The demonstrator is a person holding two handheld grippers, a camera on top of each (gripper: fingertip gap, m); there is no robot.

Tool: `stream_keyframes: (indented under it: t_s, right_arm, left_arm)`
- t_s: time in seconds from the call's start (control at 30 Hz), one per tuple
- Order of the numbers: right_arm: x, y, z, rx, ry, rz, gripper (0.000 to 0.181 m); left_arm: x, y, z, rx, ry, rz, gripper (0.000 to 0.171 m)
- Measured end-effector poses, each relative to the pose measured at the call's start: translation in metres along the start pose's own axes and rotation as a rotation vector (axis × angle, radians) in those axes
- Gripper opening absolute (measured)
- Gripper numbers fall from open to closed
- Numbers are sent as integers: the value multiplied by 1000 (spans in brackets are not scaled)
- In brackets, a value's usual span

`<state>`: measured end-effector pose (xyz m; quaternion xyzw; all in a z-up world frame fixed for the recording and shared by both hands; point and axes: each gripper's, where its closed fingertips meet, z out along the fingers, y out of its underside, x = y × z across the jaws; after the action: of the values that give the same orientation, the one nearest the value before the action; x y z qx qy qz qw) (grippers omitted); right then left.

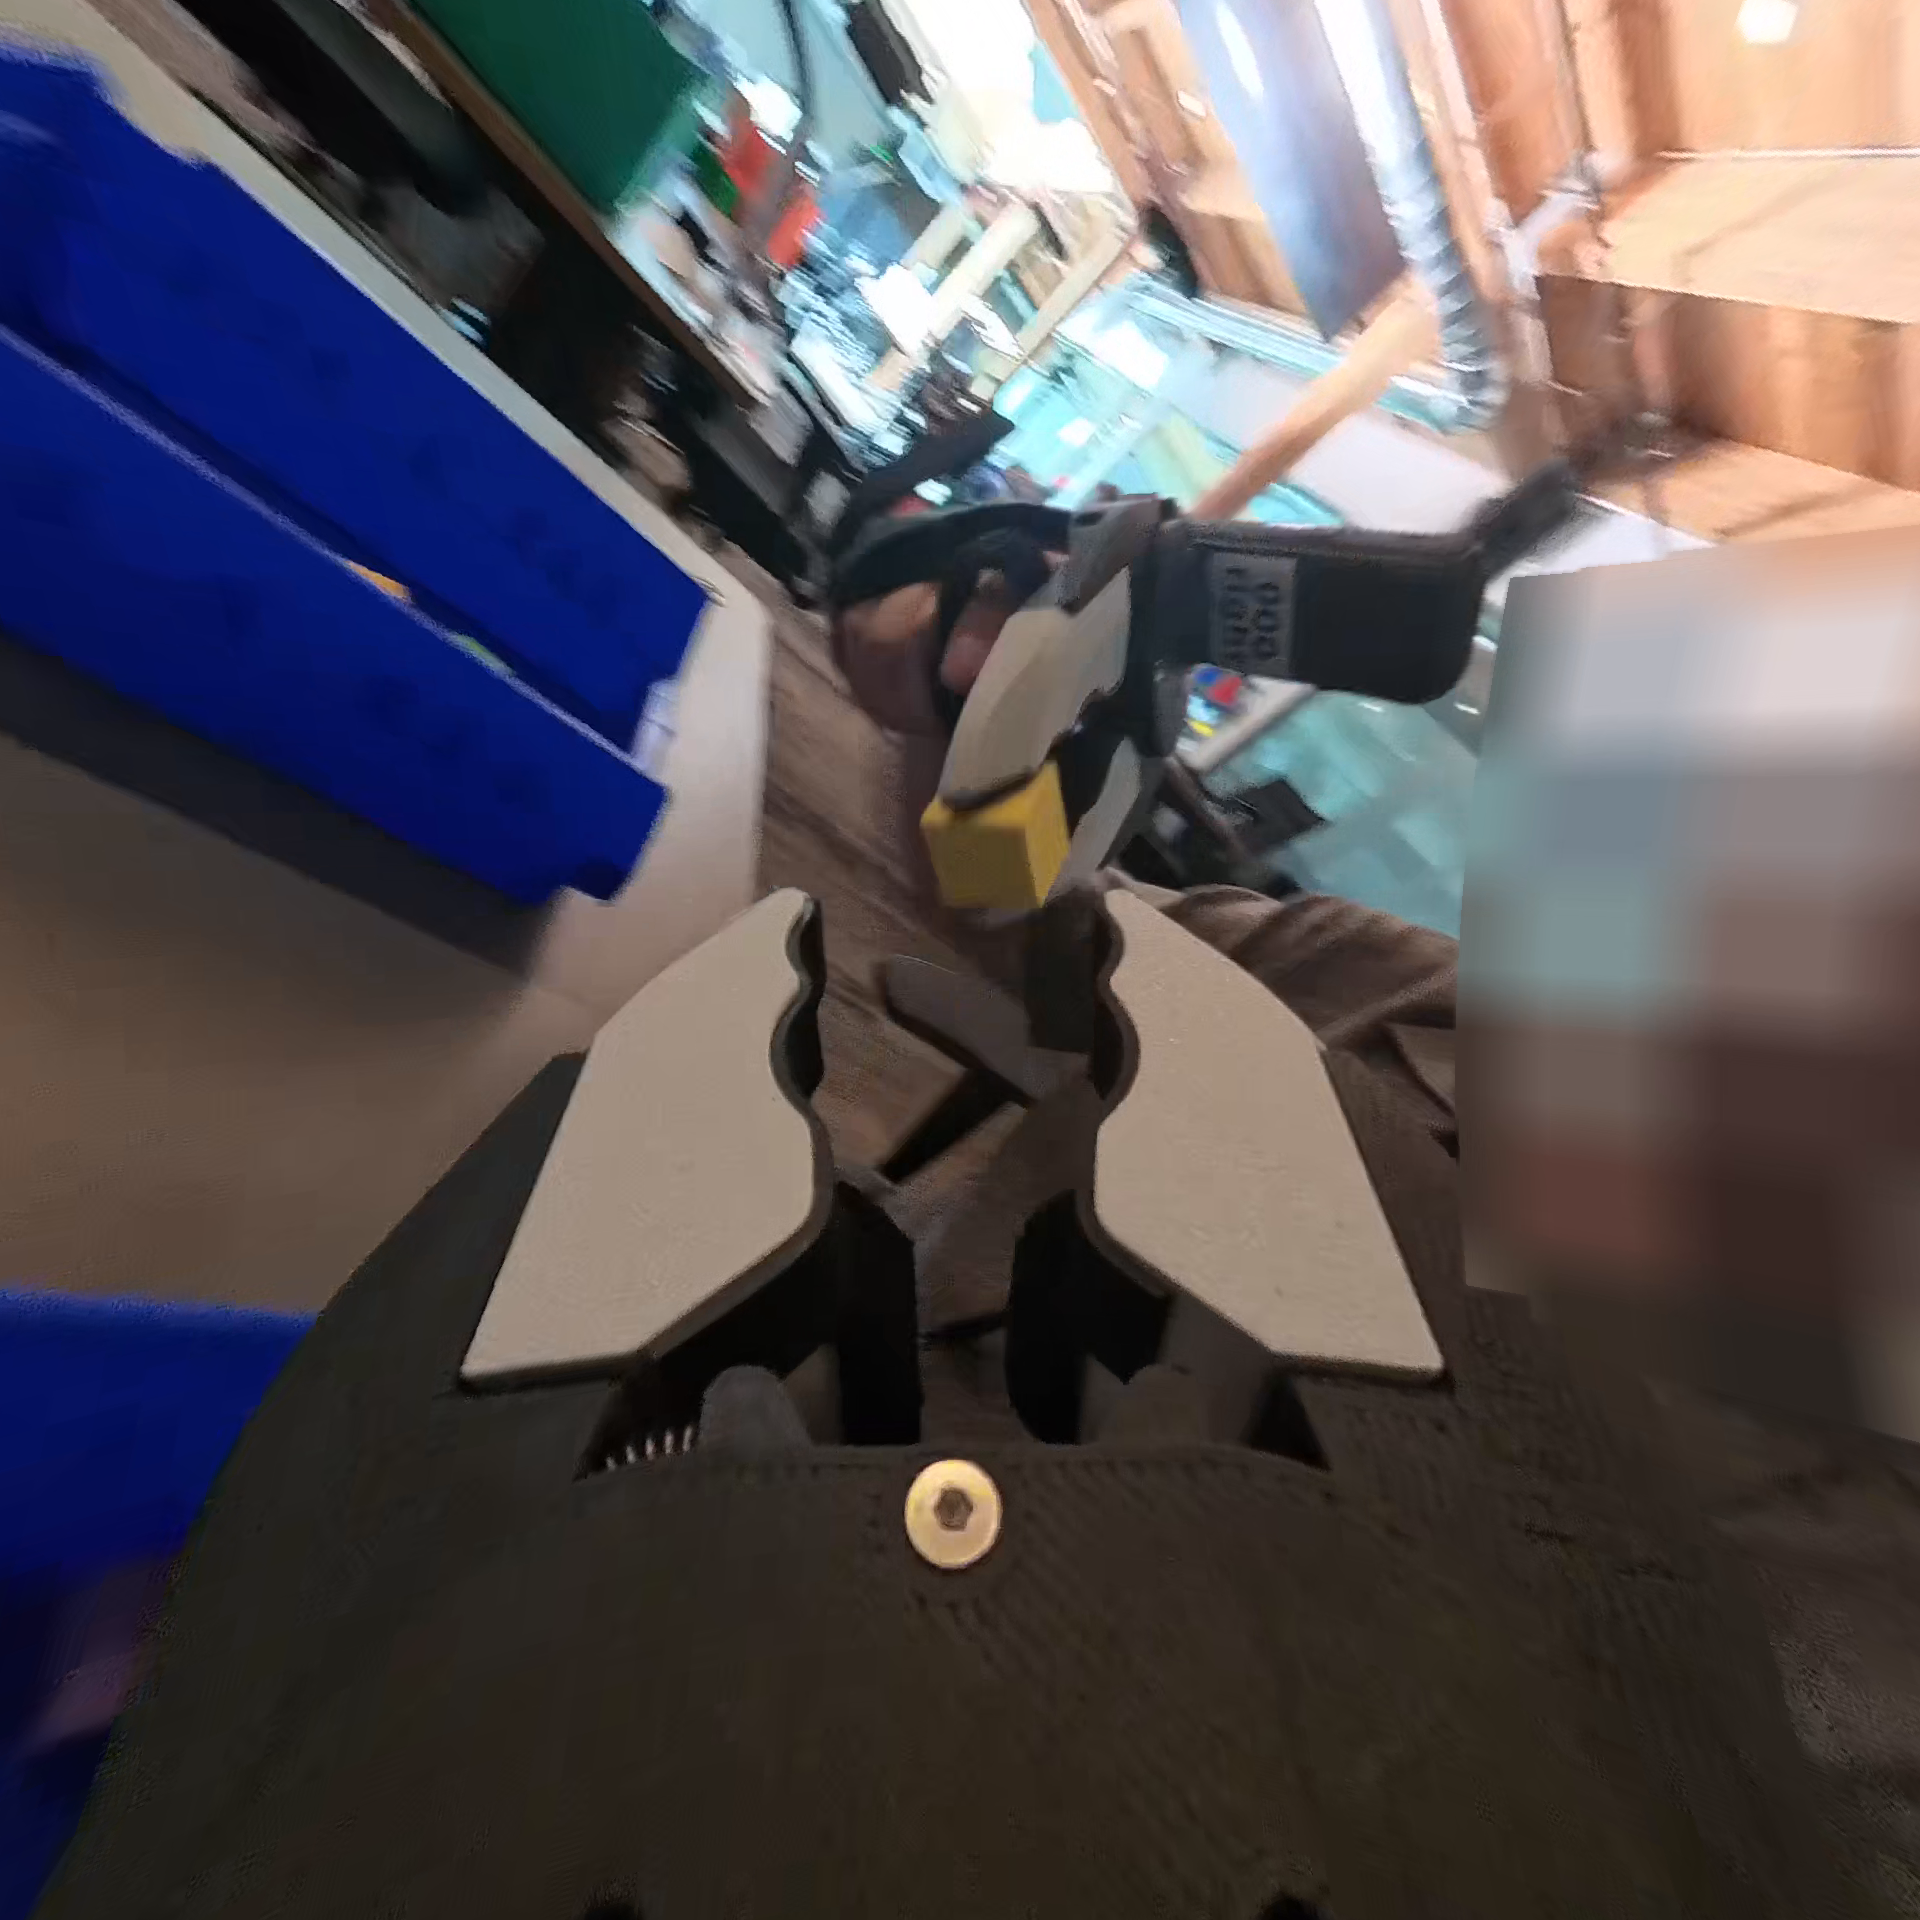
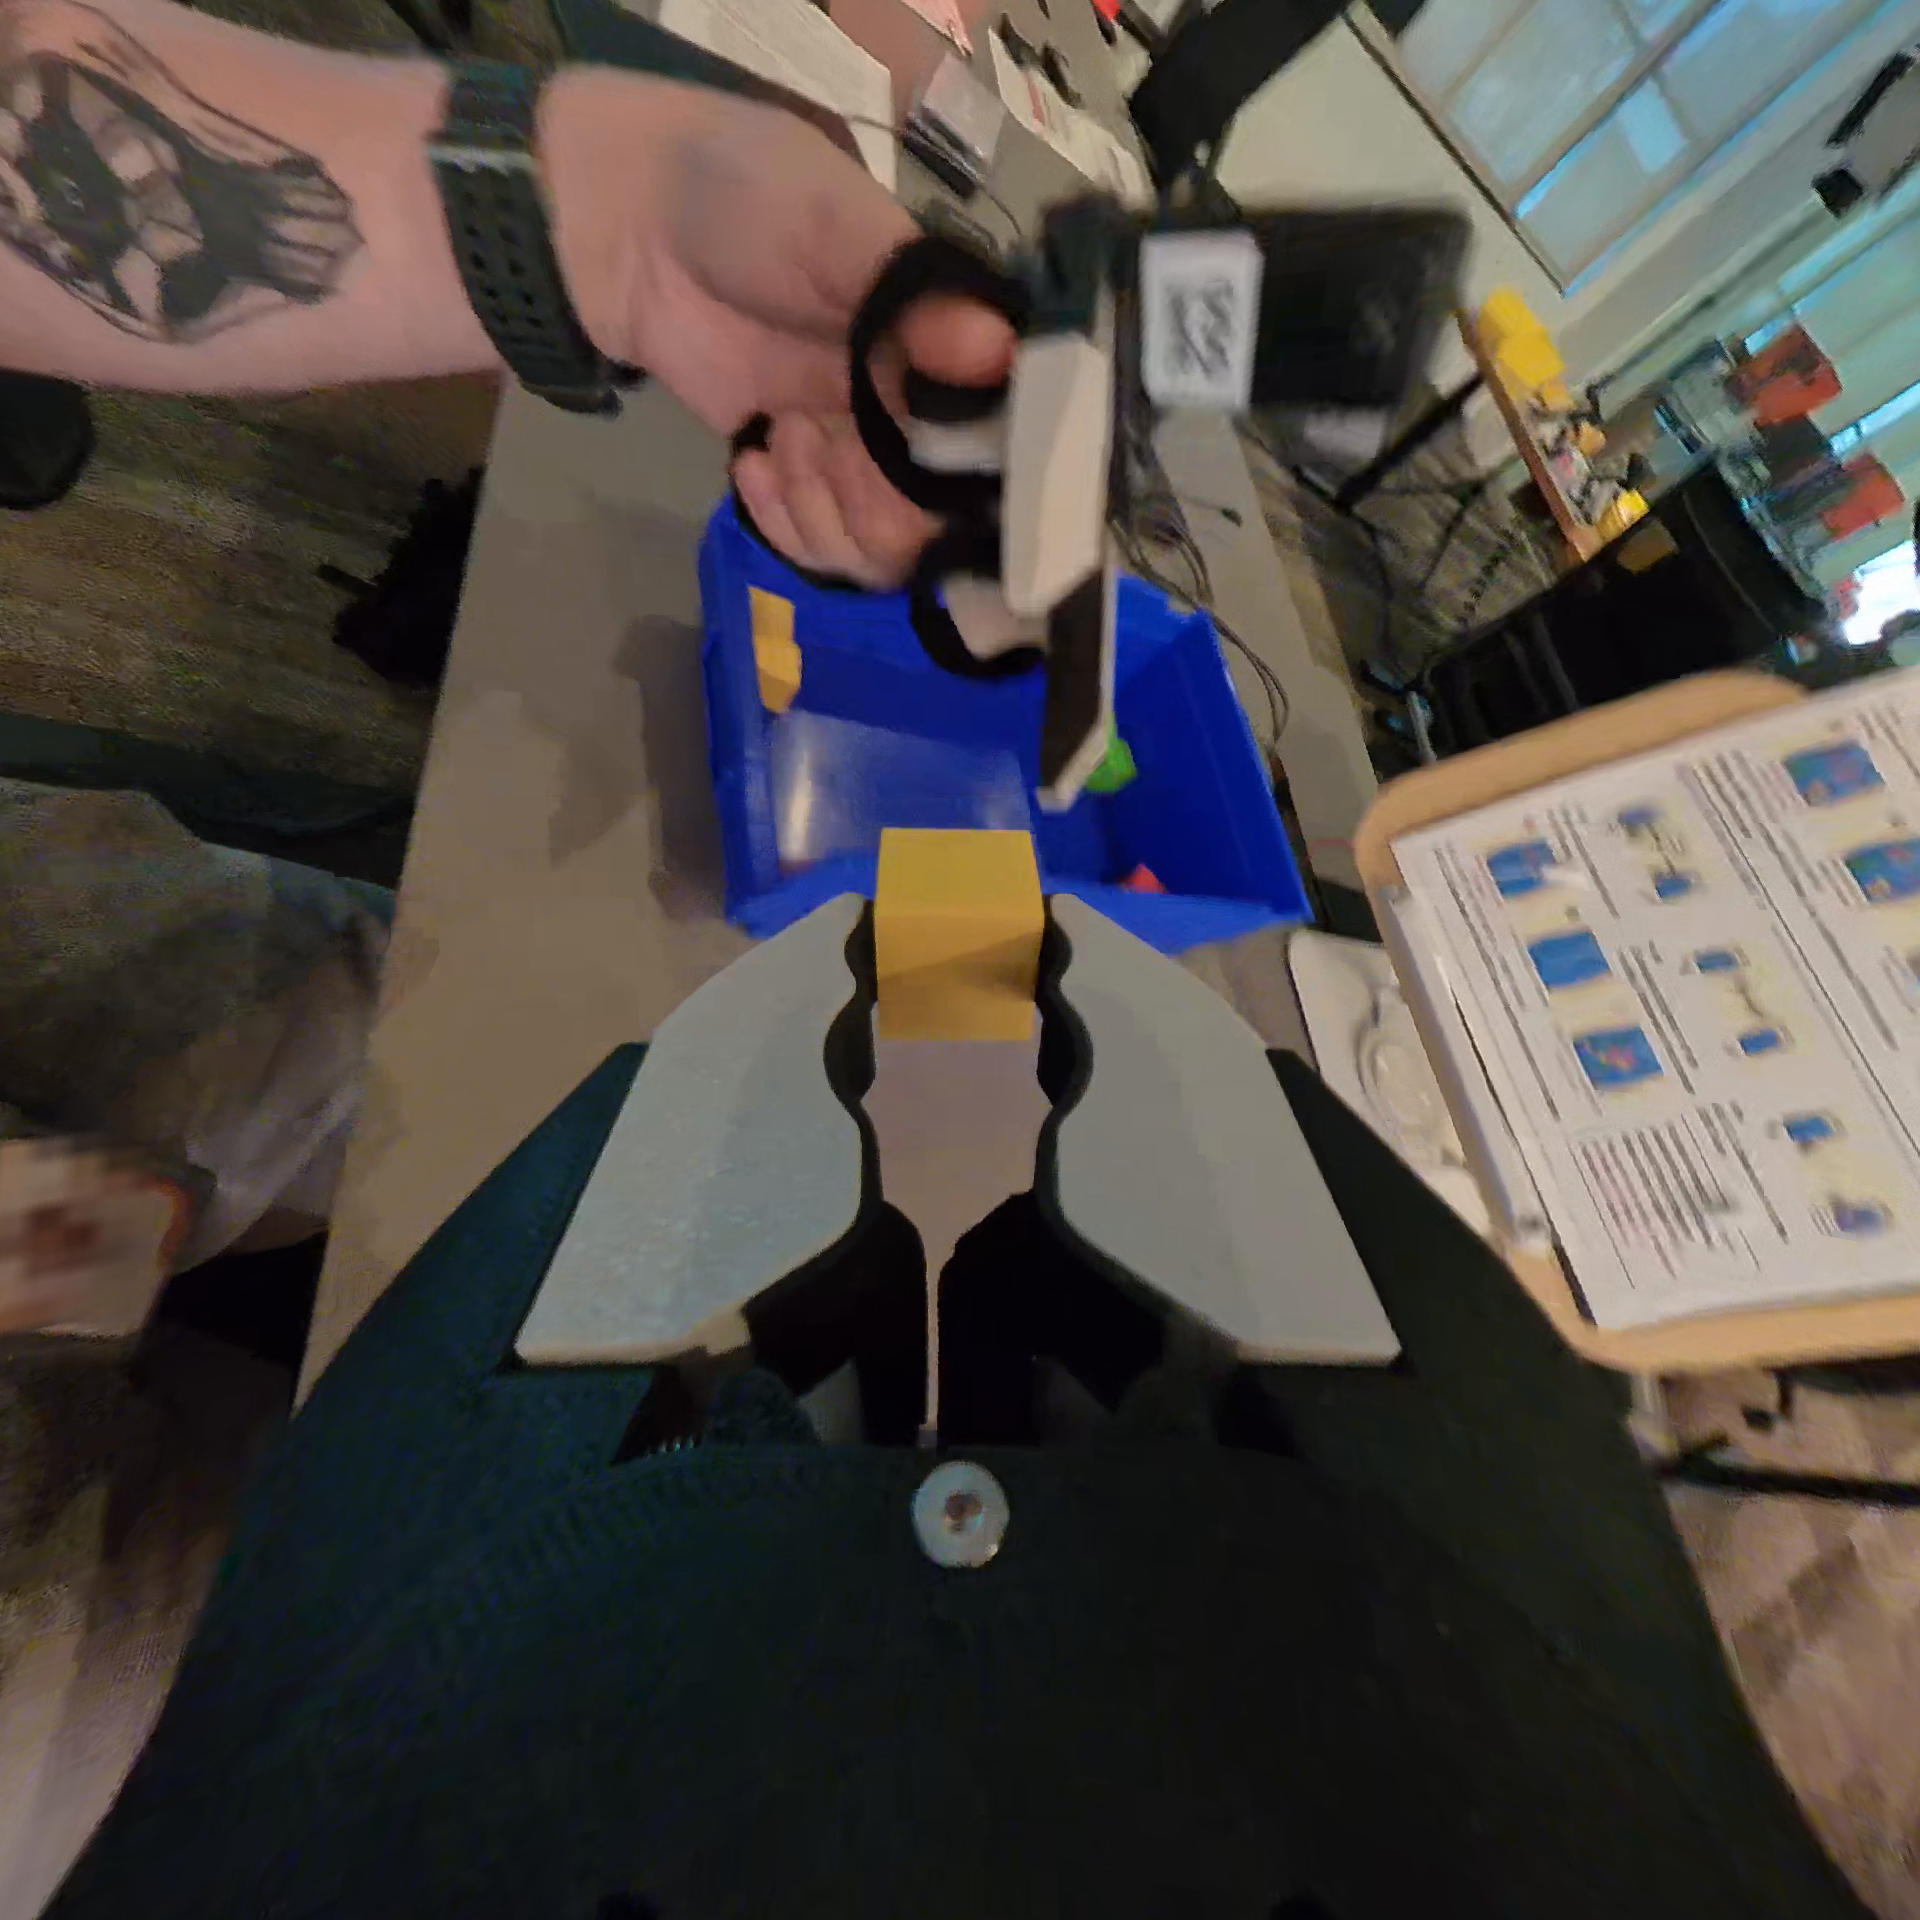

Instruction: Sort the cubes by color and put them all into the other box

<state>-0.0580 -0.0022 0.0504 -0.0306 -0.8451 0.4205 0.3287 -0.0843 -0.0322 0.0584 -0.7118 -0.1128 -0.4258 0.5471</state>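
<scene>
My right gripper (image 2: 958, 925) is shut on a yellow block (image 2: 956, 935), held at its fingertips above the near rim of a blue bin (image 2: 1195, 727). The left wrist view shows the same block (image 1: 977, 862) in the right gripper (image 1: 1023, 836), just beyond my left gripper's tips. My left gripper (image 1: 956, 914) is open and empty. In the right wrist view a hand holds the left gripper (image 2: 1075, 769) tips down over the bin. The bin holds a yellow piece (image 2: 774, 649), a green piece (image 2: 1110, 771) and a red piece (image 2: 1143, 878).
The bin stands on a grey table (image 2: 540, 831). A wooden board with a printed sheet (image 2: 1662, 987) lies to the right, a white object (image 2: 1361, 1029) beside it. Stacked blue bins (image 1: 312, 520) are at the left of the left wrist view. A person's clothing (image 1: 1299, 966) is behind the grippers.
</scene>
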Motion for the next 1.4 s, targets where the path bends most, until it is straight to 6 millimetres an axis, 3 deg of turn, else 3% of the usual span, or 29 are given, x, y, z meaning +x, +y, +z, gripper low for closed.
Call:
stream_keyframes:
  t_s: [0.13,0.27,0.33,0.47,0.6,0.93,1.0,1.1,1.2,1.3,1.4]
  right_arm:
    - [36,57,-38,-183,43,120,28]
    - [58,137,-77,-467,19,273,28]
    - [54,177,-93,-613,-38,364,28]
    - [24,253,-123,-933,-169,508,29]
    - [-6,297,-142,-1113,-282,597,29]
    - [-46,334,-151,-1276,-418,672,29]
    - [-48,335,-150,-1288,-412,702,33]
    - [-38,331,-151,-1285,-368,719,52]
    - [-22,315,-147,-1211,-302,676,51]
    - [-5,294,-140,-1124,-228,599,49]
    - [2,276,-133,-1060,-186,539,48]
  left_arm:
    - [-25,-2,-27,65,-287,86,49]
    - [-30,1,-40,23,-425,130,48]
    - [-26,-1,-43,25,-456,164,48]
    - [-18,-6,-49,50,-460,192,47]
    - [-22,-5,-61,61,-484,180,47]
    - [-19,-10,-97,133,-548,180,47]
    - [-21,-6,-100,118,-564,169,48]
    - [-32,6,-105,44,-630,149,48]
    - [-51,31,-113,-150,-741,158,48]
    - [-78,62,-134,-471,-905,193,51]
    - [-102,78,-154,-770,-1037,325,58]
